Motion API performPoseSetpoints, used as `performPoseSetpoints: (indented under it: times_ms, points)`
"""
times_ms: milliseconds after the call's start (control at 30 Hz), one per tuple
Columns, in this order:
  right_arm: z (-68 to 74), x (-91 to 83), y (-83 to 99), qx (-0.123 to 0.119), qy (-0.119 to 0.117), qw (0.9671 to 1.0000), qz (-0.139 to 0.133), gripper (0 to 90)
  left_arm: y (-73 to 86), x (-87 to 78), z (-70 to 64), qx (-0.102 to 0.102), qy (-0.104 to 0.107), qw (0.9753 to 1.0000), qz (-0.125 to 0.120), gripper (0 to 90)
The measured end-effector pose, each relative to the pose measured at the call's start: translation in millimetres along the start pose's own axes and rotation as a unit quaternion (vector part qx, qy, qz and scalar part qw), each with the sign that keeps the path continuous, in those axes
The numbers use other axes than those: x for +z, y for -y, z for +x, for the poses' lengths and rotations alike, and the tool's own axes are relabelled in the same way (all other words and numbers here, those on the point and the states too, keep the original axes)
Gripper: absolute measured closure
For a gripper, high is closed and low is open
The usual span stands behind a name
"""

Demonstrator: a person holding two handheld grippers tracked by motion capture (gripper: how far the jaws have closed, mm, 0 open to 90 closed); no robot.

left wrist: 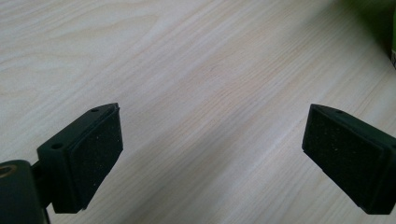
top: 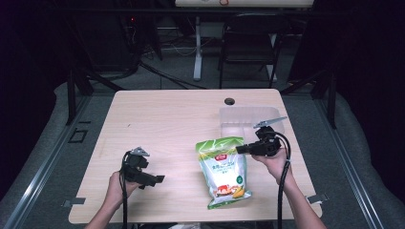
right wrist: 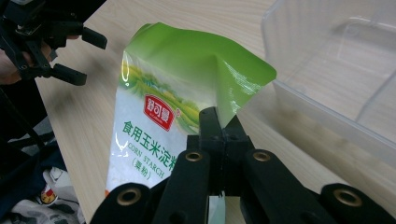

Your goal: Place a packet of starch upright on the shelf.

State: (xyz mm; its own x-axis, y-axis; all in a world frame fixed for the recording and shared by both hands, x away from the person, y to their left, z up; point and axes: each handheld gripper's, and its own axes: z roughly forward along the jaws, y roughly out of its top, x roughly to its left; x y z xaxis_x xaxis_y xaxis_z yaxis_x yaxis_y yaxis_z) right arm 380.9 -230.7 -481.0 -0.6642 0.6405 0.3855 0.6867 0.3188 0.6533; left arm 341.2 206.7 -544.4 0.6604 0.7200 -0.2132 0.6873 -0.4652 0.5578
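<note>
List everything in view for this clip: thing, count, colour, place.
Bag: one, green and white corn starch pouch, lying on the table's right half, its top edge pinched by the right gripper.
Bin: one, clear plastic, far right of the table, beyond the bag.
Table: one, light wood, with a dark round hole near its far edge.
Chair: one, dark, on the floor behind the table.
Left gripper: one, black, jaws wide apart over bare wood at the near left.
Right gripper: one, black, shut on the bag.
Hands: two, at the near edge, each holding a gripper.
</note>
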Motion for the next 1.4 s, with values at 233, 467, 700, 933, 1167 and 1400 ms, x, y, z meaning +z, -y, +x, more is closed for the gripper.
performPoseSetpoints:
  times_ms: [233,467,700,933,1167,1400]
  points:
    - [-4.6,-15.7,1.7,0.006,0.014,0.9998,-0.014,90.0,-0.2,-0.1,1.0,0.001,0.0,1.0,-0.001,3.5]
    - [-4.8,-29.3,1.7,0.005,0.02,0.9995,-0.025,90.0,-0.7,0.2,0.0,0.01,-0.004,0.9999,0.001,2.7]
    - [-1.6,-40.8,1.9,0.003,0.024,0.9992,-0.031,90.0,-1.0,0.2,0.0,0.011,-0.005,0.9999,0.0,1.9]
    - [4.3,-49.4,1.4,-0.002,0.021,0.999,-0.039,90.0,-1.2,-0.1,0.0,0.016,-0.007,0.9999,-0.001,1.5]
    - [8.0,-56.0,0.7,-0.004,0.014,0.9989,-0.043,90.0,-1.3,-0.1,0.0,0.016,-0.005,0.9999,-0.003,1.0]
    - [12.8,-62.2,-0.1,-0.009,0.009,0.9987,-0.049,90.0,-1.3,-1.0,0.1,0.019,-0.008,0.9998,-0.006,0.8]
